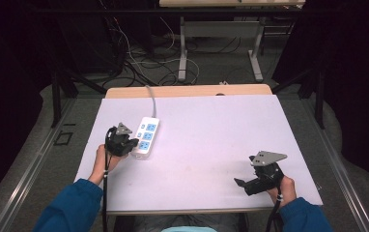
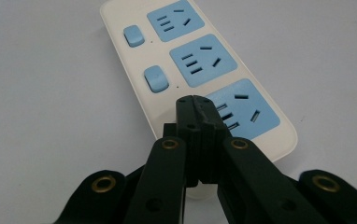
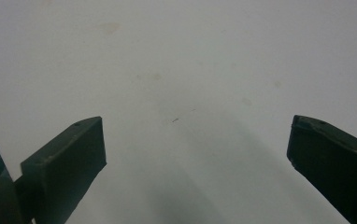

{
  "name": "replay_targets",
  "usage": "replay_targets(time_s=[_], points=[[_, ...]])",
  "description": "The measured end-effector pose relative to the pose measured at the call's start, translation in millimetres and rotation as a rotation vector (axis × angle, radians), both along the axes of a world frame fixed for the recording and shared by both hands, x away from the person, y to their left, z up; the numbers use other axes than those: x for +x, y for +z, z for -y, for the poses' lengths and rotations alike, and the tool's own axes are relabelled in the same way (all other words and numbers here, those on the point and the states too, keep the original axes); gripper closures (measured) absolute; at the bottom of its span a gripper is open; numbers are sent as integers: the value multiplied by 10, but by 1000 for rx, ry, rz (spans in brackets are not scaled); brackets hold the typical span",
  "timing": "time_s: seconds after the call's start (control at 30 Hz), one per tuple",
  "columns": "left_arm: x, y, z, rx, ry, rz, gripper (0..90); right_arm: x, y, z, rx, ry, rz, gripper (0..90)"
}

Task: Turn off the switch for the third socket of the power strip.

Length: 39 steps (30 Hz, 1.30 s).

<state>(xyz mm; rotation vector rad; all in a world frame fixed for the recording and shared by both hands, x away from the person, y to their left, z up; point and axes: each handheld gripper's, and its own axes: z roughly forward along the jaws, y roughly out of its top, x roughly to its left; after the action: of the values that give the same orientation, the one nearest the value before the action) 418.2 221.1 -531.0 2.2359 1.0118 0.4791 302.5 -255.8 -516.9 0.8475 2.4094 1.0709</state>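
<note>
Lying flat: white power strip (image 2: 134, 70) (three blue sockets) | left claw (image 2: 196, 100) together | right claw (image 3: 195, 154) apart

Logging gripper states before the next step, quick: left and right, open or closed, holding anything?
Left gripper: closed, jaws together, tips over the power strip by its nearest socket; holding nothing.
Right gripper: open, jaws wide apart over the bare white tabletop, empty.
</note>
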Motion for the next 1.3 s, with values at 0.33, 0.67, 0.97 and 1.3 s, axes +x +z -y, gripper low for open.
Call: replay_targets(time_s=[0.33,0.67,0.97,1.3], points=[[0,-12,5,-11,4,14,900,-3,3,-2,-4,-1,-3,40],[-10,-11,7,1,4,20,900,-8,1,-3,2,-7,-11,40],[-14,-17,4,-5,7,13,900,-3,0,0,1,-4,-1,40],[-12,-22,10,4,6,17,900,-1,2,0,-4,1,-2,40]])
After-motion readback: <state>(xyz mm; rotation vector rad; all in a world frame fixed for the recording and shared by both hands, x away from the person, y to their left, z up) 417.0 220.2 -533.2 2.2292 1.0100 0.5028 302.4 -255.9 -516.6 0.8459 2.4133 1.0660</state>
